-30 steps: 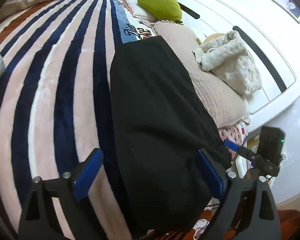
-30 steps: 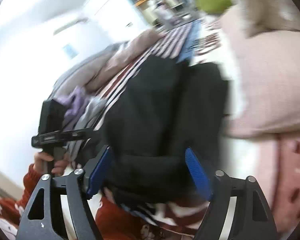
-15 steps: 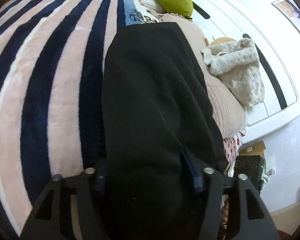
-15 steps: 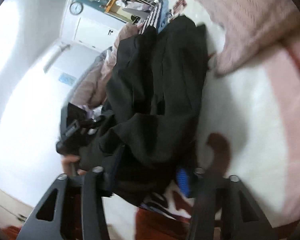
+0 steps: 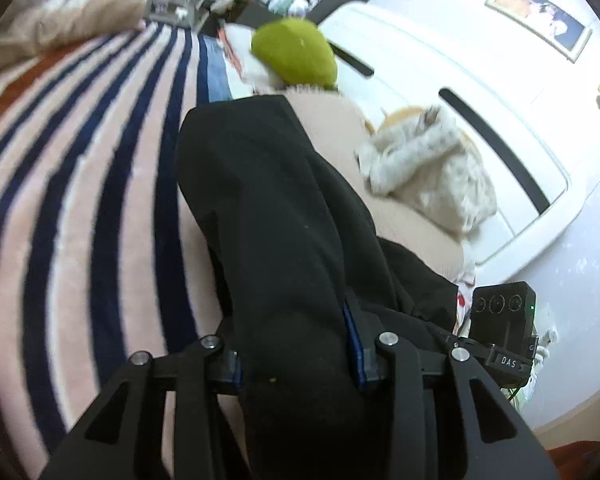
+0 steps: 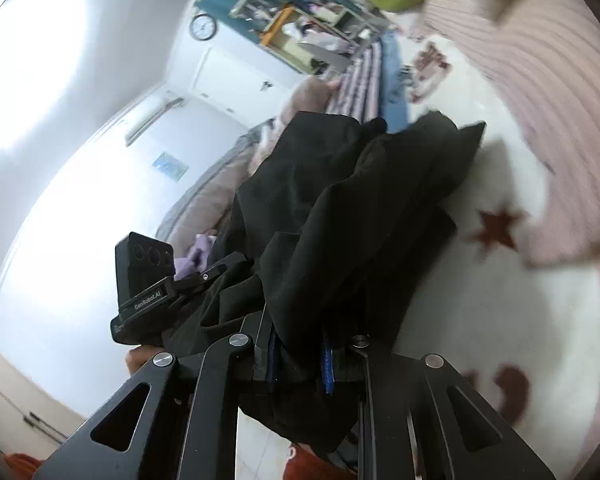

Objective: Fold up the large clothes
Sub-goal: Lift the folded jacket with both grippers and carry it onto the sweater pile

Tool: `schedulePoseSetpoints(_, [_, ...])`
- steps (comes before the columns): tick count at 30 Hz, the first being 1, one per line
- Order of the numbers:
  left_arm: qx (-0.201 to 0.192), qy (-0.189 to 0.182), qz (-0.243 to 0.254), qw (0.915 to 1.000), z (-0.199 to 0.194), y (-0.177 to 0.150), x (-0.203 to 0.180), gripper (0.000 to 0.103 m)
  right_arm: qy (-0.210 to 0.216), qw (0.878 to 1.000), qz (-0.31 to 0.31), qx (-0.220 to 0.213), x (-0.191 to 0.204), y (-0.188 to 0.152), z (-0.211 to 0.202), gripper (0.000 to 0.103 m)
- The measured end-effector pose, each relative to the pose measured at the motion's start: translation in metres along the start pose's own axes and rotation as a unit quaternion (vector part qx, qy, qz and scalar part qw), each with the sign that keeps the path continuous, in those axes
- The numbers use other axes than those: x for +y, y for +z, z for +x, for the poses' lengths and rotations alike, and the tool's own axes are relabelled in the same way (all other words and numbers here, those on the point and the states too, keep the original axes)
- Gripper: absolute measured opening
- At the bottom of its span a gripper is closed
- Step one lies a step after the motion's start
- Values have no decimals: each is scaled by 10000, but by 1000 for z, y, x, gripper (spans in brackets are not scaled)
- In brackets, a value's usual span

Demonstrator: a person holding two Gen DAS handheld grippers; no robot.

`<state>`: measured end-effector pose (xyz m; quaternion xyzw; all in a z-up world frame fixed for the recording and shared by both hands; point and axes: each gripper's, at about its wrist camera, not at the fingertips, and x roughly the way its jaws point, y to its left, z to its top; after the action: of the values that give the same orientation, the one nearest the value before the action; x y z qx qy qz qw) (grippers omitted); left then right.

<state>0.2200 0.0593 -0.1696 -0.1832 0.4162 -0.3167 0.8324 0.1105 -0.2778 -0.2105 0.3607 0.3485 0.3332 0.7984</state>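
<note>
Left wrist view: the left claw (image 5: 296, 356) has just been closing & now pinches the near end of the large black fabric garment (image 5: 268, 208), blue pads pressed into a thick bunch of cloth. A sec ago those jaws stood wide w/ the cloth lying loose between them. The garment runs away from the claw across the pink-and-navy striped fleece blanket (image 5: 80, 200) on the bed; its far edge lies near the round green plush cushion (image 5: 294, 56), its right side against the long beige ribbed pillow (image 5: 332, 120). The other claw's camera box shows at the lower right, close by.

Right wrist view: the right claw (image 6: 300, 360) has also just been closing, nearly shut on a thinner fold of the same garment, which hangs crumpled & lifted in front of it. To its right, white bedding w/ dark red stars (image 6: 496, 228).

Judgement: both near corners look secured, so the grasp step seems done; the fold itself isn't made yet.
</note>
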Motion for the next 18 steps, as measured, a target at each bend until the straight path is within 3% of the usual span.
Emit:
schedulePoseSetpoints(4, [-392,248,130,9988,-47,17,6,34,264,9990,-302,211,30,18,31,11])
schedulePoseSetpoints(10, [-1137,605,141,9916,-146,48,35,34,694,9911,-1019,511,111,43,99,11])
schedulePoseSetpoints(18, [-2100,1229,159,9698,-313,71,63,34,1489,9644,-2068,706,260,63,180,11])
